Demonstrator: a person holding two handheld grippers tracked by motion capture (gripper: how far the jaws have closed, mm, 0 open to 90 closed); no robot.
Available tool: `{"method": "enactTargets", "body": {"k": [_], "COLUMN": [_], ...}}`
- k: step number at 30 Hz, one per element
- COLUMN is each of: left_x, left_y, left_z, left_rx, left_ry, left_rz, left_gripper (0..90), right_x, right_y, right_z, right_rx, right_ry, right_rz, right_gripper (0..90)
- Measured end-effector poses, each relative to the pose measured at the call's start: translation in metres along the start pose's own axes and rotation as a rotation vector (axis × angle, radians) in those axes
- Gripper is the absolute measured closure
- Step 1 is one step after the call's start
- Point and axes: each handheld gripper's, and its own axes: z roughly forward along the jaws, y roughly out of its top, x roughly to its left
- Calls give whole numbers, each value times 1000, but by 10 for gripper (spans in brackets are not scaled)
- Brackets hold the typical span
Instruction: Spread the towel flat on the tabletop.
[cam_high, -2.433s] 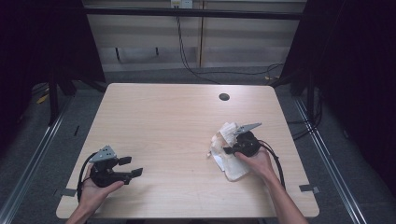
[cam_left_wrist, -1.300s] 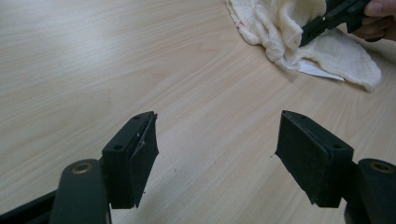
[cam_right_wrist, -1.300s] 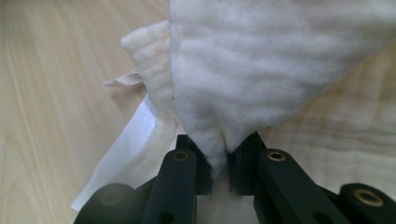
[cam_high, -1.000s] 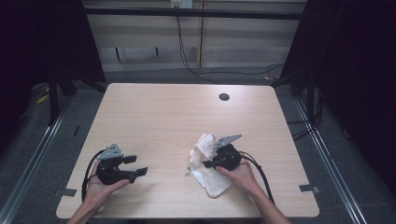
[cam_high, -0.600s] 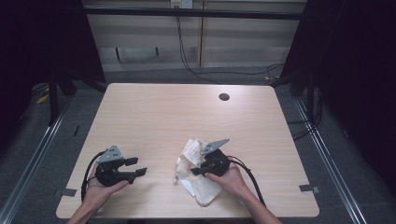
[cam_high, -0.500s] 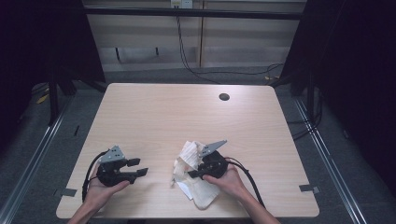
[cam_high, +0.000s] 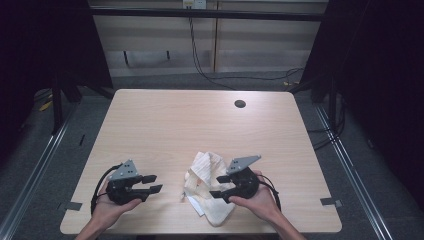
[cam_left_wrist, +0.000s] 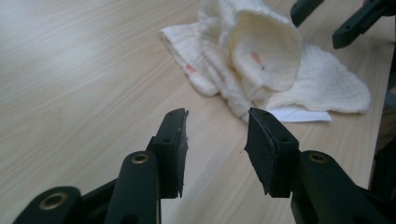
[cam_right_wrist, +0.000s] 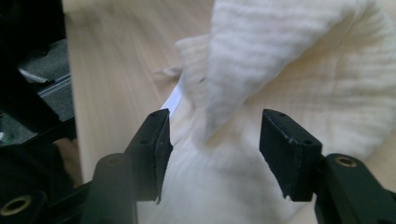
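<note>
Crumpled cloth (cam_high: 209, 189) near table's (cam_high: 150, 125) front edge, directly under right gripper (cam_high: 220, 187), jaws just opening, released; left gripper (cam_high: 151, 183) unclenched, closing, beside it.

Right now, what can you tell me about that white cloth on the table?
The cloth is cream-white with a waffle-like weave, crumpled into a loose heap with one fold standing up. It lies near the front edge of the wooden table. A small white tag pokes out beneath it, and faint reddish marks show. The right gripper hovers over it, jaws apart, not pinching.
</note>
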Motion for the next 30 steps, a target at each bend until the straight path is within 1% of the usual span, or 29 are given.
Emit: {"method": "enactTargets", "body": {"k": [1,2,4,5,6,7,8,9,10,11,12,13,14,15,17,19,20,21,22,23,24,25,27,28,29,30], "left_x": [-2,-4,-9,-12,-16,-18,-21,-22,-23,-23,-23,-21,-17,-13,-6,-2,0,1,3,6,8,11,16,18,22,24], "left_y": [3,8,18,23,30,34,39,43,47,50,52,52,51,50,44,37,35,34,34,34,33,32,31,30,30,30], "left_z": [2,7,18,25,34,40,48,56,64,71,79,86,90,93,98,101,102,101,99,97,97,96,92,90,85,82], "left_rx": [2,7,12,34,59,64,65,71,75,84,108,118,126,127,146,152,156,147,146,136,131,132,124,109,90,73], "left_ry": [-3,-13,-47,-70,-99,-116,-124,-138,-161,-170,-178,-189,-186,-187,-167,-163,-160,-146,-146,-146,-150,-153,-142,-138,-115,-108], "left_rz": [11,22,41,61,87,96,108,120,124,130,129,123,114,89,64,37,43,30,16,9,-9,-22,-34,-47,-62,-76], "left_gripper": [585,588,611,641,652,667,671,676,677,676,669,654,650,643,625,621,616,614,606,598,582,570,547,539,534,520], "right_x": [4,7,15,19,23,28,30,33,34,35,35,35,36,36,39,41,42,43,44,46,48,50,51,51,50,48], "right_y": [-6,-10,-19,-24,-27,-31,-33,-34,-35,-36,-36,-37,-39,-40,-43,-46,-47,-47,-47,-47,-48,-48,-48,-48,-47,-47], "right_z": [-4,-5,-6,-4,-2,2,3,4,5,5,4,3,2,2,5,9,11,13,13,13,14,15,15,15,15,14], "right_rx": [4,10,24,35,50,61,65,72,83,88,87,76,67,69,83,103,112,115,113,112,107,105,106,104,103,109], "right_ry": [6,10,47,53,64,70,66,76,93,94,103,117,120,123,136,147,144,143,145,132,118,109,72,63,50,50], "right_rz": [4,-5,-21,-30,-36,-46,-54,-59,-58,-66,-63,-56,-52,-46,-53,-70,-78,-85,-94,-100,-121,-143,-180,-188,-189,-165], "right_gripper": [472,508,587,624,678,689,703,705,705,705,704,700,694,691,673,645,613,600,587,577,575,590,679,732,791,849]}}
